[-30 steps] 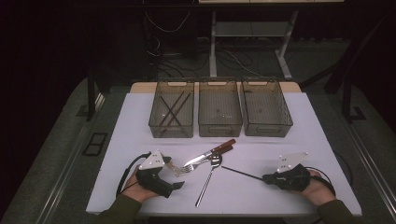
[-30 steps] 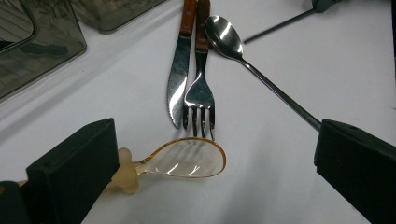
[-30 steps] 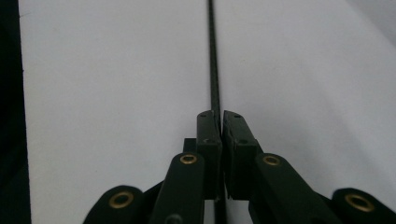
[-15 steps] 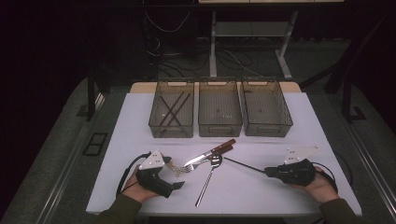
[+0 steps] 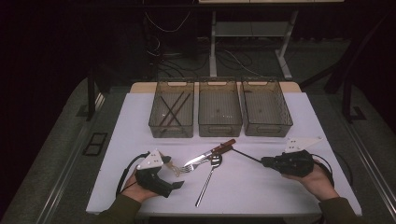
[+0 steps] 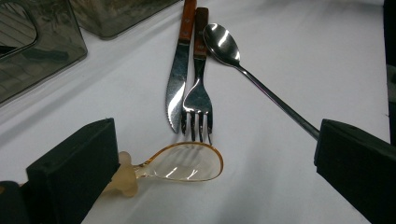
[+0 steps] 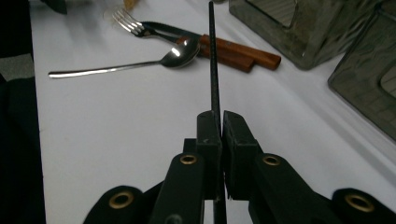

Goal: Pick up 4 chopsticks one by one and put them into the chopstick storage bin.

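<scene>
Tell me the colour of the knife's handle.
Reddish-brown, like wood; the knife shows it best in the right gripper view, lying beside the fork.

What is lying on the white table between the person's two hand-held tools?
In the high view, a wooden-handled knife, a matching fork and a long steel spoon lie between the left tool and the right tool, which grips a thin black stick.

Dim room, light falling mainly on a white-topped table (image 5: pixel 280 186). Dark grey floor (image 5: pixel 56 154) around it; beyond the far edge, a pale metal desk frame (image 5: pixel 252 30) with loose cables (image 5: pixel 173 51) trailing underneath. Black posts (image 5: pixel 91 95) stand at both sides of the table.
</scene>
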`<state>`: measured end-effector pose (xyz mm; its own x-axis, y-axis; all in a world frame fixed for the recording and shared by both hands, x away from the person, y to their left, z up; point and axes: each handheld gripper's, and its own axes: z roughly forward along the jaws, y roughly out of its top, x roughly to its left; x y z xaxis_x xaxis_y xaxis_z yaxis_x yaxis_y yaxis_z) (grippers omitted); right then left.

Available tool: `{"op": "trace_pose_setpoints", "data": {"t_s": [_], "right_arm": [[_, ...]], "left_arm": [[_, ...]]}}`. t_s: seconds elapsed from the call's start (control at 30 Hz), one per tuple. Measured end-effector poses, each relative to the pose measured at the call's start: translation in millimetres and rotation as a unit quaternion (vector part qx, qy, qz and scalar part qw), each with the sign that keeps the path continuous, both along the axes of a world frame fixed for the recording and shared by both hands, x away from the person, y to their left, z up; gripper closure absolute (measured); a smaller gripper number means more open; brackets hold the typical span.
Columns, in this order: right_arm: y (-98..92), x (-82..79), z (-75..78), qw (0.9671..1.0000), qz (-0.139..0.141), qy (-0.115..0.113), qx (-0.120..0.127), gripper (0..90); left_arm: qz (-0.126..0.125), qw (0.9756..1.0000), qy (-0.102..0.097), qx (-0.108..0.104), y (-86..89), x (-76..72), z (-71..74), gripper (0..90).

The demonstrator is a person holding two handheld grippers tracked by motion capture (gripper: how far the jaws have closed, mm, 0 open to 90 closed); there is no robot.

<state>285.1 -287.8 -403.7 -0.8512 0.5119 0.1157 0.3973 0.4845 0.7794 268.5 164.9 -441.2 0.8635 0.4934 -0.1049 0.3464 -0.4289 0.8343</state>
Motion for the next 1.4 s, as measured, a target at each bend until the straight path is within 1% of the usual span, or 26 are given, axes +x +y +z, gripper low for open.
{"op": "trace_pose_setpoints", "data": {"t_s": [0.2, 0.37, 0.47, 0.5, 0.53, 0.57, 0.6, 0.63, 0.73, 0.77, 0.9, 0.97, 1.03, 1.17, 1.4], "right_arm": [[9.3, 8.7, 9.0, 0.9998, -0.011, -0.003, 0.015, 86.1], [20.3, 15.1, 13.6, 0.9997, -0.021, -0.005, 0.015, 86.1], [26.6, 19.6, 17.8, 0.9994, -0.026, -0.008, 0.019, 86.1], [28.9, 21.1, 19.4, 0.9993, -0.028, -0.008, 0.022, 86.1], [31.5, 22.9, 20.9, 0.9993, -0.027, -0.011, 0.023, 86.1], [34.7, 24.2, 22.1, 0.9992, -0.029, -0.012, 0.024, 86.1], [37.8, 26.0, 23.4, 0.9993, -0.029, -0.013, 0.021, 86.1], [41.2, 27.9, 24.6, 0.9993, -0.03, -0.014, 0.019, 86.1], [50.7, 33.8, 27.7, 0.9992, -0.032, -0.015, 0.021, 86.1], [54.0, 36.0, 28.4, 0.9991, -0.034, -0.016, 0.02, 86.1], [67.6, 44.9, 30.2, 0.9987, -0.045, -0.011, 0.02, 86.1], [74.5, 50.4, 30.5, 0.9983, -0.053, -0.012, 0.022, 86.1], [82.0, 56.3, 31.3, 0.9979, -0.06, -0.007, 0.022, 86.1], [96.7, 69.2, 34.6, 0.9974, -0.069, -0.005, 0.019, 86.1], [119.0, 89.6, 45.1, 0.9962, -0.087, 0.0, 0.013, 86.1]], "left_arm": [[0.0, 1.0, -0.001, -0.001, 0.1, -0.3, 0.4, 0.0], [0.0, 1.0, 0.0, -0.004, 0.3, 0.1, 0.3, 0.0], [0.001, 1.0, 0.002, -0.005, 1.1, 0.3, 0.8, 0.0], [0.001, 1.0, 0.003, -0.009, 1.0, 0.3, 0.5, 0.0], [0.001, 1.0, 0.004, -0.006, 1.1, 0.1, 0.8, 0.0], [0.002, 1.0, 0.004, -0.008, 0.7, 0.0, 0.5, 0.0], [0.002, 1.0, 0.003, -0.007, 0.4, -0.2, 0.5, 0.0], [0.002, 1.0, -0.002, -0.004, 0.1, -0.4, 0.6, 0.0], [0.005, 1.0, -0.003, -0.004, 0.3, -0.4, 0.9, 0.0], [0.009, 0.9999, -0.003, -0.008, 0.0, -0.7, 1.0, 0.0], [0.006, 0.9999, -0.002, -0.012, 0.3, -1.1, 1.8, 0.0], [0.006, 0.9999, -0.001, -0.011, -0.5, -1.8, 1.8, 0.0], [0.003, 1.0, 0.0, -0.009, -0.7, -1.6, 1.2, 0.0], [-0.001, 1.0, 0.0, -0.009, -1.6, -2.0, 0.6, 0.0], [-0.004, 1.0, 0.0, -0.008, -1.9, -1.5, 0.4, 0.0]]}}
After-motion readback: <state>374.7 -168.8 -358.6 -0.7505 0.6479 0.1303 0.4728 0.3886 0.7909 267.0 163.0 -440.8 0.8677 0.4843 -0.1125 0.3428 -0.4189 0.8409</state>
